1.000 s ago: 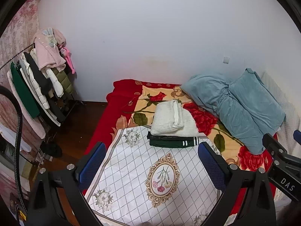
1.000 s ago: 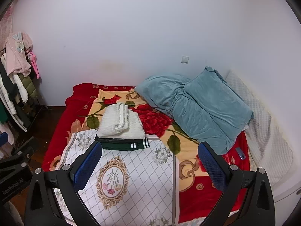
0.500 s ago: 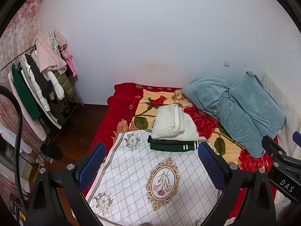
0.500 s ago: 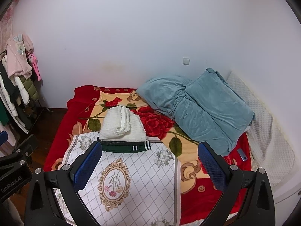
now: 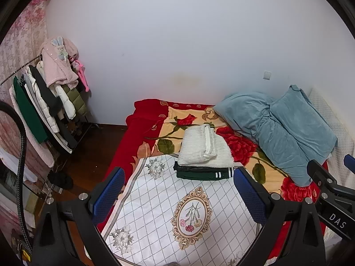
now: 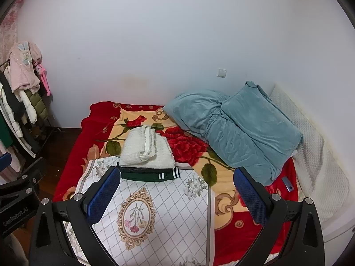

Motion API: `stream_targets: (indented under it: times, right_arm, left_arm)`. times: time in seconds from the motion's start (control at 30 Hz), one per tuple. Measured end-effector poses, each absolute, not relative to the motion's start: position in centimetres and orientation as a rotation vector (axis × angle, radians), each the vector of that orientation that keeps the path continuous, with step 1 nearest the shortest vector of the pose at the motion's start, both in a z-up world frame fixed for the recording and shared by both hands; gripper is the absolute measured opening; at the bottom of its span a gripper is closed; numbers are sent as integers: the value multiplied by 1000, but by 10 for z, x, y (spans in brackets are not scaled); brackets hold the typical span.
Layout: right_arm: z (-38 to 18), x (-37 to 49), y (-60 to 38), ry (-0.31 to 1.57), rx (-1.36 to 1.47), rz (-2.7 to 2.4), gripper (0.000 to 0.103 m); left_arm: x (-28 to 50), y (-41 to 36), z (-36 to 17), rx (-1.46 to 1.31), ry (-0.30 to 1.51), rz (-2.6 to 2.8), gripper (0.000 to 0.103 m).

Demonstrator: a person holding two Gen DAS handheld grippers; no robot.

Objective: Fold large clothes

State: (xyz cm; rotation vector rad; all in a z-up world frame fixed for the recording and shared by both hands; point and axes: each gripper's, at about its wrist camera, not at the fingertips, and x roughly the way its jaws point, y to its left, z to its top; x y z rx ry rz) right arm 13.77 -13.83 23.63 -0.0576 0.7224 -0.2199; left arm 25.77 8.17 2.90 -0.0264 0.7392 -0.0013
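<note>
We hold left gripper (image 5: 178, 194) and right gripper (image 6: 175, 194) above the bed (image 6: 224, 201), fingers apart, empty. Folded white garment (image 5: 203, 147) sits atop folded green garment (image 5: 203, 174) at 12 o'clock.

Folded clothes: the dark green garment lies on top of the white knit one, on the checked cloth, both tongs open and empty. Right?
Not quite. Both wrist views show the white knit garment on top of the dark green one. The rest holds: checked cloth, left tongs and right tongs open and empty.
</note>
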Motion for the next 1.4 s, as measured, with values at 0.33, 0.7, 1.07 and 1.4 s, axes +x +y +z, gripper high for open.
stream_targets:
  times: [0.33, 0.7, 1.07, 1.4]
  right_arm:
    - [237, 139, -136, 720, -57, -215, 103]
    - [240, 134, -132, 724, -52, -208, 103]
    - [243, 123, -125, 713, -53, -203, 103]
    - [244, 122, -124, 713, -51, -201, 103]
  left_arm:
    - [260, 80, 31, -24, 741, -3, 100]
    - [259, 79, 31, -25, 739, -3, 100]
    - [253, 80, 31, -29, 733, 2, 100]
    - [245, 81, 29, -33, 732, 2, 100]
